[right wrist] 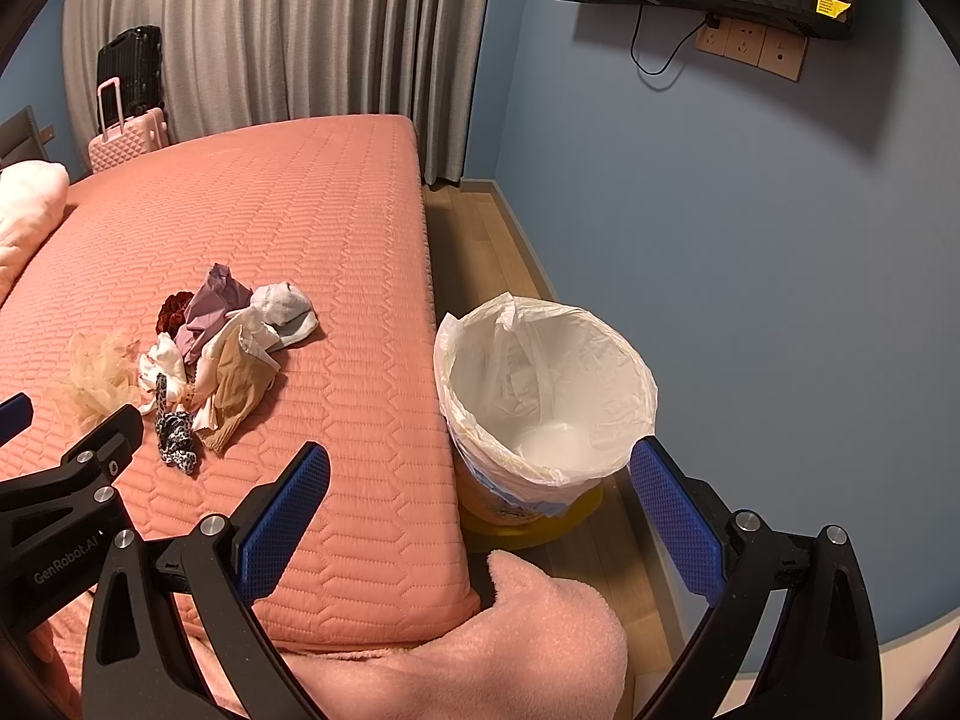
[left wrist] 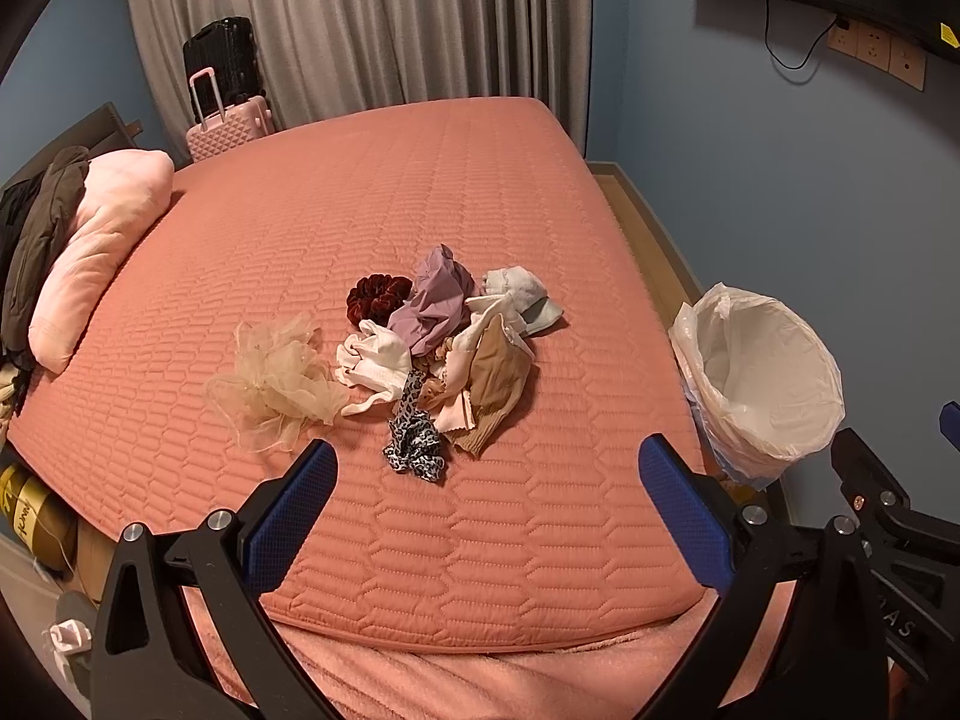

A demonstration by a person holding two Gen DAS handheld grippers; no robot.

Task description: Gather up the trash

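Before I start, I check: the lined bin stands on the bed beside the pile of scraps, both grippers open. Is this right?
Not quite. The right wrist view shows the lined bin on the floor beside the bed. The pile lies on the bed; left gripper and right gripper are open.

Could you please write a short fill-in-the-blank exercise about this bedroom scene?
1. The leopard-print scrunchie lies on the ____ quilted mattress.
2. The bin beside the bed is lined with a ____ plastic bag.
3. The left gripper and right gripper both have their jaws ____.
4. The black suitcase stands in front of the grey ____.

Missing words: pink; white; open; curtain
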